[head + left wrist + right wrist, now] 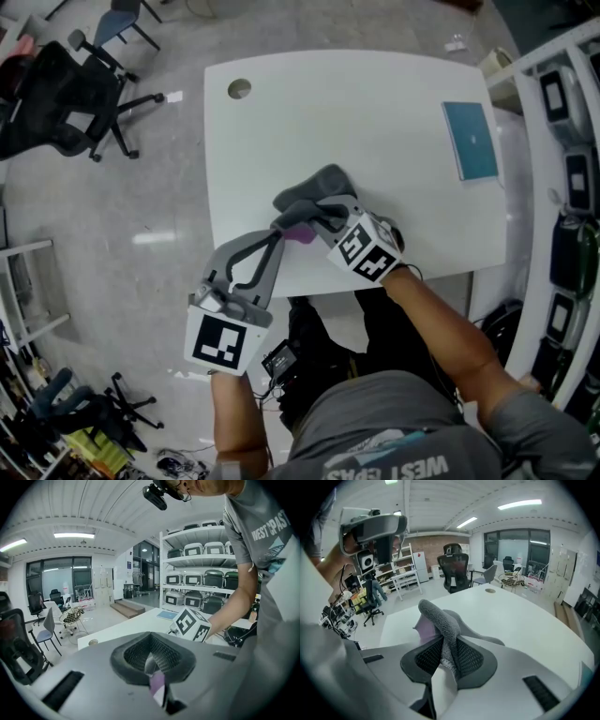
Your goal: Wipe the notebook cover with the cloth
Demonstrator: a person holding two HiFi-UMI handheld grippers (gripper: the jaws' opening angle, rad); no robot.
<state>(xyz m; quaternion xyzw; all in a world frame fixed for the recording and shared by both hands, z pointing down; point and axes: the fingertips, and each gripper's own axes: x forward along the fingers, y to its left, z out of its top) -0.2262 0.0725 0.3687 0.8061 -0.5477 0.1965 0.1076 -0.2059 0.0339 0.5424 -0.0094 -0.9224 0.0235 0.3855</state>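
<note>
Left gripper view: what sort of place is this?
Probably an office-style lab or workshop: racks of storage bins along the wall, a black office chair, and a white desk on an open floor.

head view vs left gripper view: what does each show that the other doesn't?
Head view only: the whole bunched grey fleece cloth, with the right gripper on it. Left gripper view only: ceiling strip lights, the black head-mounted camera, and the left gripper closed on a cloth corner. Both: the flat teal notebook, the white table, the right gripper's marker cube.
</note>
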